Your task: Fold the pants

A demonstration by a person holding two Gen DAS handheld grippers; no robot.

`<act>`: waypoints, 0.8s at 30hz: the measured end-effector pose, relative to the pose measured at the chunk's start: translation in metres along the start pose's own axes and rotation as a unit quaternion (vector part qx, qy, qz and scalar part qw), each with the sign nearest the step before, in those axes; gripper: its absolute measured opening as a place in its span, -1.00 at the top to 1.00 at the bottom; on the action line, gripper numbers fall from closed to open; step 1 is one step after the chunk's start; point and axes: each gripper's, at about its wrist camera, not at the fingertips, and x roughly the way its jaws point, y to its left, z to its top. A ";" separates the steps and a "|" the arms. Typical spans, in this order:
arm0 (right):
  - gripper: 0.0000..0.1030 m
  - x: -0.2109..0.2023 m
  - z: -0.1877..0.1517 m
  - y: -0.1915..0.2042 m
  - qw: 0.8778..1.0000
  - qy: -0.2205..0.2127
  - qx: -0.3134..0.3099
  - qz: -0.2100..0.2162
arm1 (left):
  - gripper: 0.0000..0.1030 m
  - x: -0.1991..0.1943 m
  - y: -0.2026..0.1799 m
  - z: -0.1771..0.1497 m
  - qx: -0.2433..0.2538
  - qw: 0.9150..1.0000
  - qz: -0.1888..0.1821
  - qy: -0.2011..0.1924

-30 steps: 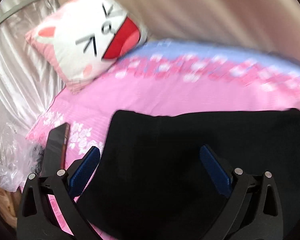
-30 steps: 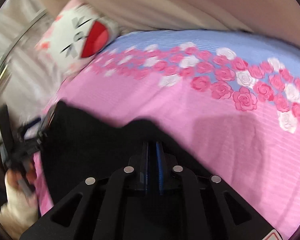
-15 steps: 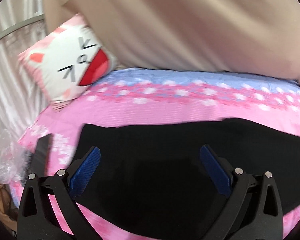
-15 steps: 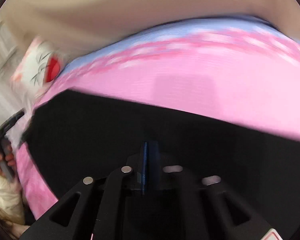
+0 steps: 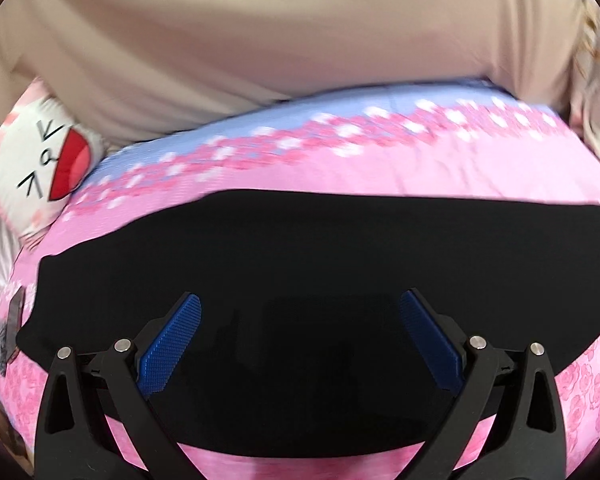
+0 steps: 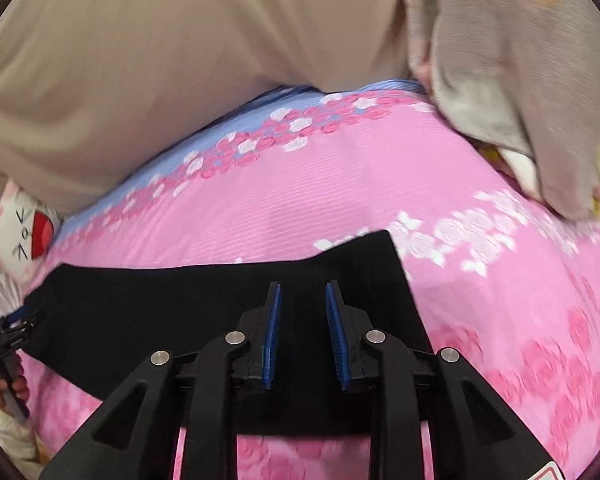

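Black pants (image 5: 300,248) lie flat as a long folded band across a pink rose-print bed sheet (image 5: 340,168). My left gripper (image 5: 300,312) is wide open above the middle of the pants and holds nothing. In the right wrist view the pants (image 6: 180,300) stretch to the left, with their right end under my right gripper (image 6: 302,300). The right gripper's jaws stand a little apart over the black cloth, with nothing between them. The left gripper (image 6: 8,332) shows at the far left edge of that view.
A white cat-face pillow (image 5: 32,168) lies at the bed's left end. A beige padded headboard (image 5: 280,32) runs along the far side. A grey patterned pillow (image 6: 520,80) sits at the bed's right end. A dark flat object (image 5: 14,316) lies at the left bed edge.
The right gripper was shut on the black cloth, carried it right, then opened and released it. The left gripper stayed open and swung right, so more of the pants shows.
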 end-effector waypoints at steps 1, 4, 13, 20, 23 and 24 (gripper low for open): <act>0.76 0.010 0.004 -0.007 0.999 0.005 -0.007 -0.048 | -0.90 0.004 -0.012 -0.001 0.011 1.000 0.003 0.004; 1.00 0.006 0.009 -0.041 0.998 -0.008 0.064 -0.002 | -0.90 0.018 -0.030 -0.008 0.037 0.999 0.025 0.020; 0.04 -0.059 -0.056 -0.066 0.990 -0.031 0.136 0.006 | -0.90 0.023 -0.024 -0.020 0.012 1.000 0.006 0.017; -0.57 -0.047 -0.065 -0.062 0.988 -0.016 0.155 0.012 | -0.91 0.026 -0.021 -0.020 -0.002 1.000 -0.003 0.020; -0.66 -0.040 -0.060 -0.049 0.989 -0.011 0.145 0.001 | -0.91 0.027 -0.018 -0.020 -0.009 1.000 -0.002 0.022; -0.66 -0.037 -0.059 -0.046 0.990 -0.011 0.144 0.003 | -0.91 0.026 -0.017 -0.021 -0.010 1.000 -0.002 0.022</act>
